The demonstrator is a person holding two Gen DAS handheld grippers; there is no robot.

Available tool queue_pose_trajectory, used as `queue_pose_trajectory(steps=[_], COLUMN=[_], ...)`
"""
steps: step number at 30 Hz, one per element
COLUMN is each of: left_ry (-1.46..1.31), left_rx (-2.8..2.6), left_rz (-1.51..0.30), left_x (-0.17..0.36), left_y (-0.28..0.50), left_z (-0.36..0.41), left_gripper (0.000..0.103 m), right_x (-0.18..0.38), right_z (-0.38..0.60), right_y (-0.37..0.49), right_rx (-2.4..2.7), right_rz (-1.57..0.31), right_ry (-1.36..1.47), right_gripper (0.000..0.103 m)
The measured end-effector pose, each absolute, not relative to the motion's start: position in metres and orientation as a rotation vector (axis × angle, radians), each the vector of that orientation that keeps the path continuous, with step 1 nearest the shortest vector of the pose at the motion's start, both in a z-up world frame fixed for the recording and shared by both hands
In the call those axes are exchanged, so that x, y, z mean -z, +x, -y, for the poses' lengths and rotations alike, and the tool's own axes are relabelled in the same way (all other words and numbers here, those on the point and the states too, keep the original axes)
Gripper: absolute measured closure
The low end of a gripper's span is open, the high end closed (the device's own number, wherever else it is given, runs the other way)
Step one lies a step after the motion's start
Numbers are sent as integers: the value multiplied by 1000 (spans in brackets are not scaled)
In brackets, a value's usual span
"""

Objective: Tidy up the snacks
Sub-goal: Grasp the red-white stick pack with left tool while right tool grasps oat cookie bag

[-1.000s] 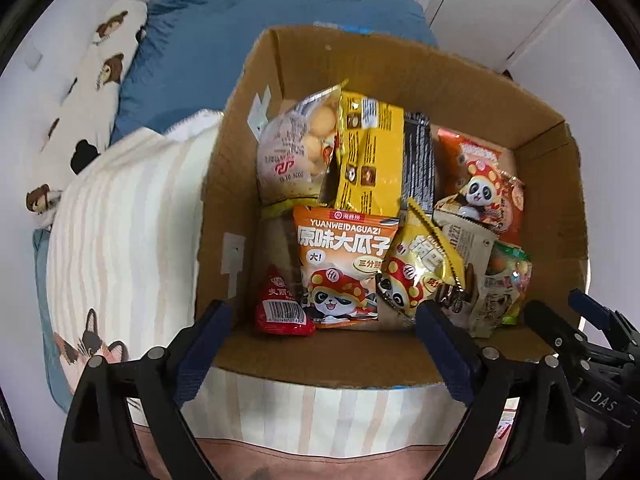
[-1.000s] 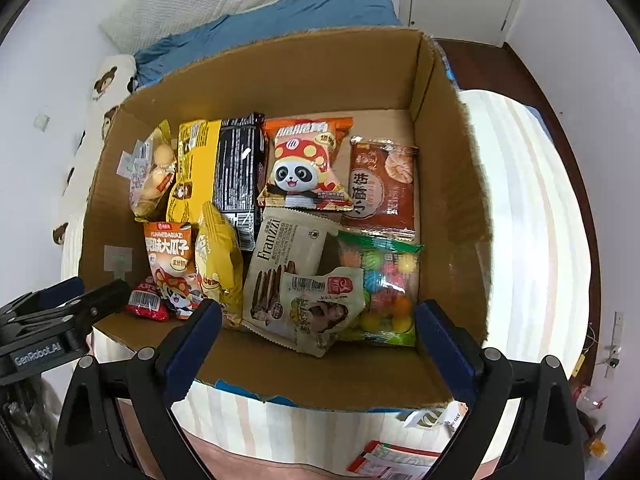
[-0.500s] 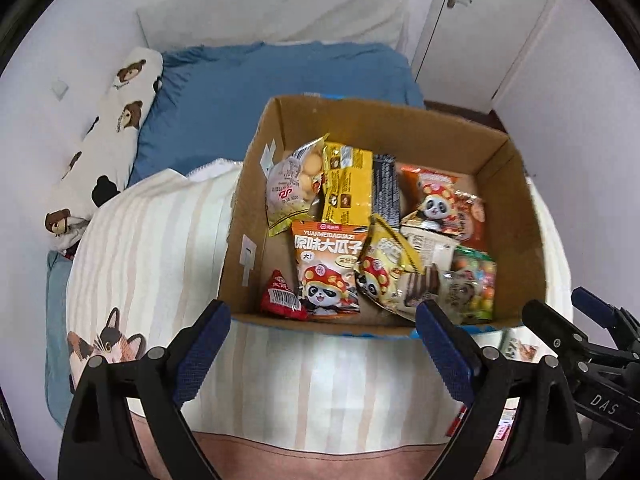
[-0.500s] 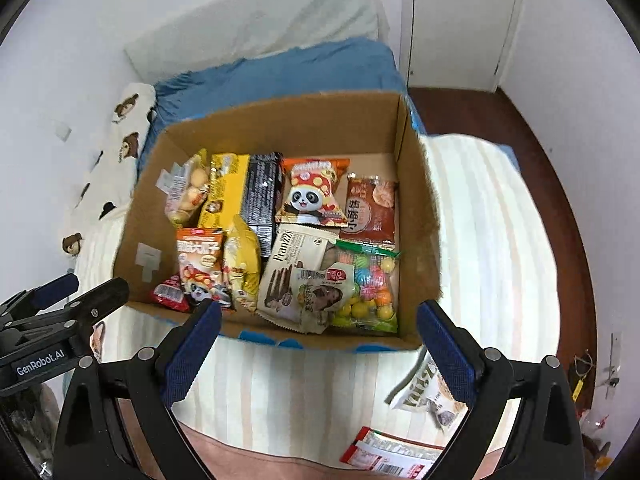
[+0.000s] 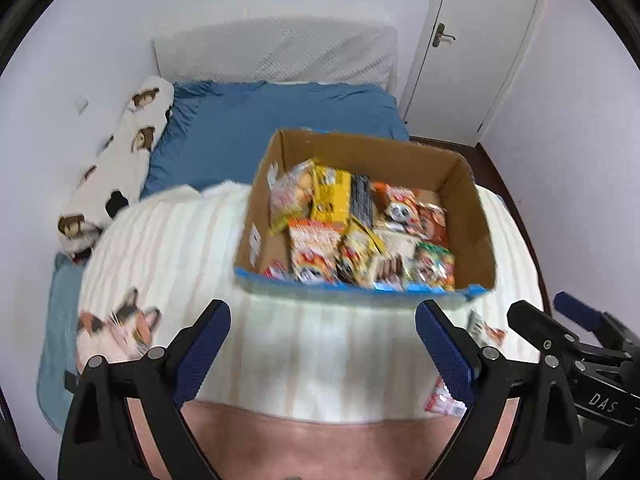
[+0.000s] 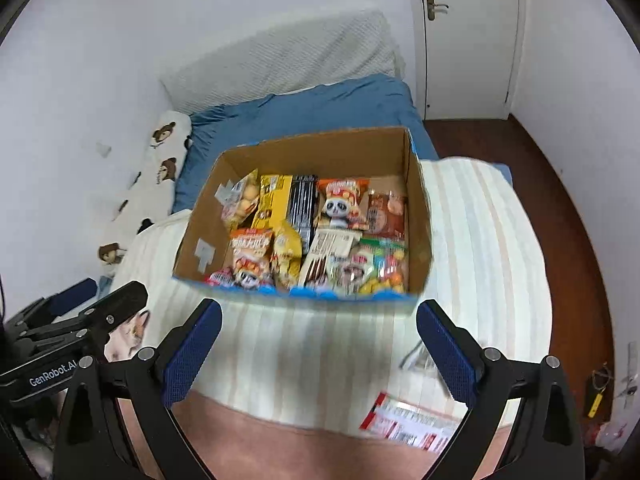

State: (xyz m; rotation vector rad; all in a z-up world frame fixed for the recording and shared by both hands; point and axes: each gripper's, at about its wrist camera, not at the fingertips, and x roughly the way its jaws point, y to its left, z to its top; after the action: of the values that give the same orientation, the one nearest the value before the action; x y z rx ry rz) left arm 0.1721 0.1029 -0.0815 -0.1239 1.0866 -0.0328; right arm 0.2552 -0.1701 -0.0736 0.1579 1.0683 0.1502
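Note:
A cardboard box (image 5: 464, 184) (image 6: 200, 220) stands on the striped blanket, packed with several snack packets, among them a panda packet (image 6: 340, 204) and a yellow packet (image 5: 332, 196). Two loose packets lie on the blanket near me: a red and white one (image 6: 408, 424) (image 5: 442, 400) and a pale one (image 6: 420, 358) (image 5: 486, 330). My left gripper (image 5: 322, 344) is open and empty, above the blanket in front of the box. My right gripper (image 6: 318, 344) is open and empty, beside it on the right.
The bed has a blue sheet (image 5: 280, 120), a white headboard cushion (image 5: 276, 52) and a bear-print pillow (image 5: 120, 168) along the left wall. A white door (image 6: 468, 36) stands at the back right, above brown floor (image 6: 560, 184). A cat print (image 5: 116, 328) marks the blanket.
Both grippers have pulled back and up from the box, which now looks smaller and farther. The loose packets on the blanket have come into view. Both stay open.

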Motion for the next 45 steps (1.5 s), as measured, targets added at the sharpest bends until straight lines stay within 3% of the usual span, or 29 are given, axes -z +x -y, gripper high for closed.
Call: queue_pose_trajectory(steps=[5, 8, 18, 23, 28, 36, 42, 45], left_ry=[-219, -247, -456, -699, -683, -358, -130, -214], left_rx=[79, 120, 217, 163, 58, 136, 120, 89], left_rz=[-1230, -1348, -1711, -1797, -1823, -1751, -1670, -1692], left_x=[133, 174, 295, 323, 340, 320, 307, 310], left_y=[152, 147, 149, 163, 169, 155, 148, 148], left_z=[-72, -40, 60, 83, 102, 118, 84, 59], left_gripper=[8, 8, 10, 10, 10, 40, 41, 41], right_x=[119, 159, 270, 297, 301, 276, 254, 251], right_z=[219, 257, 370, 394, 408, 397, 362, 354], right_y=[218, 198, 148, 132, 126, 138, 180, 211], right_rx=[-105, -56, 108, 158, 176, 115, 22, 12], right_rz=[-1145, -1228, -1323, -1322, -1312, -1293, -1295, -1299], right_ry=[232, 283, 592, 657, 687, 639, 456, 432], right_gripper=[6, 27, 47, 48, 48, 47, 26, 25])
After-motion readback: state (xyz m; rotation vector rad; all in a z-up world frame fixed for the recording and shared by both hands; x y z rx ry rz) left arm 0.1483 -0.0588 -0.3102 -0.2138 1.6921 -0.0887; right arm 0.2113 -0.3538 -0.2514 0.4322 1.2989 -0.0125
